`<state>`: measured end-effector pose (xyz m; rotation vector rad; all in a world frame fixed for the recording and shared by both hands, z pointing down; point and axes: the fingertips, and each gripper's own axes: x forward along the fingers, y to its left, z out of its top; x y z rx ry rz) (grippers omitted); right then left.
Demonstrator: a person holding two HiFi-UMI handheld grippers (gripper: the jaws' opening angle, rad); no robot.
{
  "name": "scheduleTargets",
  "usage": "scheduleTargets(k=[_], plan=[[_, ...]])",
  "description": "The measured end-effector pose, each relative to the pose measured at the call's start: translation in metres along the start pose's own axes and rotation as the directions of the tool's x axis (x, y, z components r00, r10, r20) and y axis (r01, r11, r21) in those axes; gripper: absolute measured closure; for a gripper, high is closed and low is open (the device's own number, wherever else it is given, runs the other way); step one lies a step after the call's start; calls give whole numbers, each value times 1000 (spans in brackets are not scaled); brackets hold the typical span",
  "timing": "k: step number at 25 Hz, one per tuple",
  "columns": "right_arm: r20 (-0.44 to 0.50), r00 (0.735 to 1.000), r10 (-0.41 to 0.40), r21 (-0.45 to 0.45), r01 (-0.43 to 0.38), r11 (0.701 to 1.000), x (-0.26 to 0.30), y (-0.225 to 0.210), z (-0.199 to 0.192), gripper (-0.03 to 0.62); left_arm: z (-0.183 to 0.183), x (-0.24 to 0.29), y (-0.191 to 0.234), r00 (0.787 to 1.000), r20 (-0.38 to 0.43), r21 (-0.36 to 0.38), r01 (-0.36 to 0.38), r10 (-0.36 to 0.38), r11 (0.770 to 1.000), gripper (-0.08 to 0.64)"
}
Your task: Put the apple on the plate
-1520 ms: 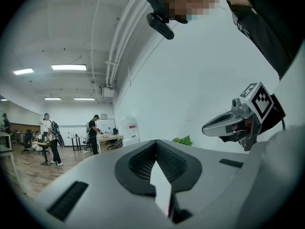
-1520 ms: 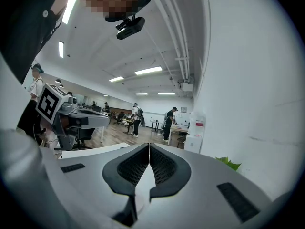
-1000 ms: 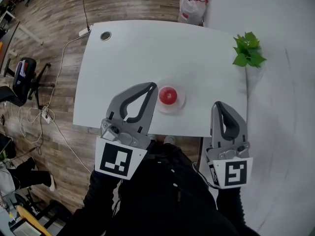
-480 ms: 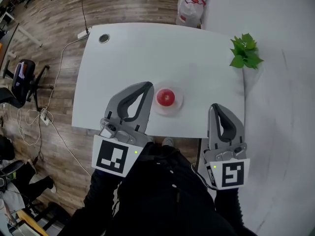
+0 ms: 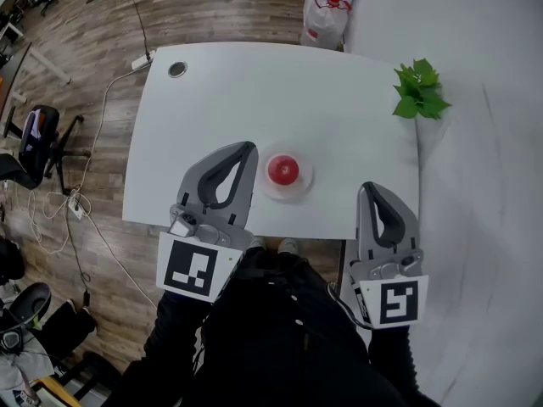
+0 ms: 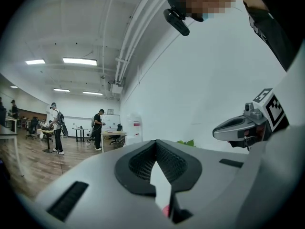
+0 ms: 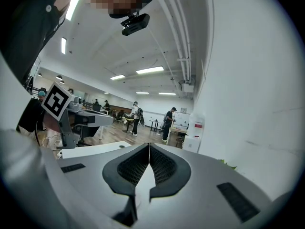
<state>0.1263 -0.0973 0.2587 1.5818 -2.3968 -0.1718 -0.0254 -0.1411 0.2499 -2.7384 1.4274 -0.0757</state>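
Because the white table (image 5: 254,91) is kept almost bare, we read it as a cleared work surface: nothing crowds the task items near its front edge. We find the left gripper (image 5: 245,147) just beside the plate and the right gripper (image 5: 370,187) well apart from it, near the front right corner. Both have their jaws pressed fully together with nothing between them (each gripper view shows the pads meeting at the tip). We judge this a stand-off posture, since no hold is needed. A green plant (image 5: 420,91) sits at the far right edge, outside the working zone. The plate (image 5: 303,182) lies within easy reach, and the apple (image 5: 282,170) sits at its centre, so we judge the placement complete. As for writing, the marker cubes (image 5: 193,270) bear black-and-white square codes only, and the label on the jug (image 5: 327,15) beyond the table is too small to read.
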Motion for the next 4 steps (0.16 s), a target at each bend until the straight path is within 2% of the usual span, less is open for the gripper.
scheduleTargets(k=[4], plan=[[-2, 1000, 2, 0, -2, 1000, 2, -1, -2, 551, -3, 3, -3, 1000, -9, 15, 7, -7, 1000, 546]])
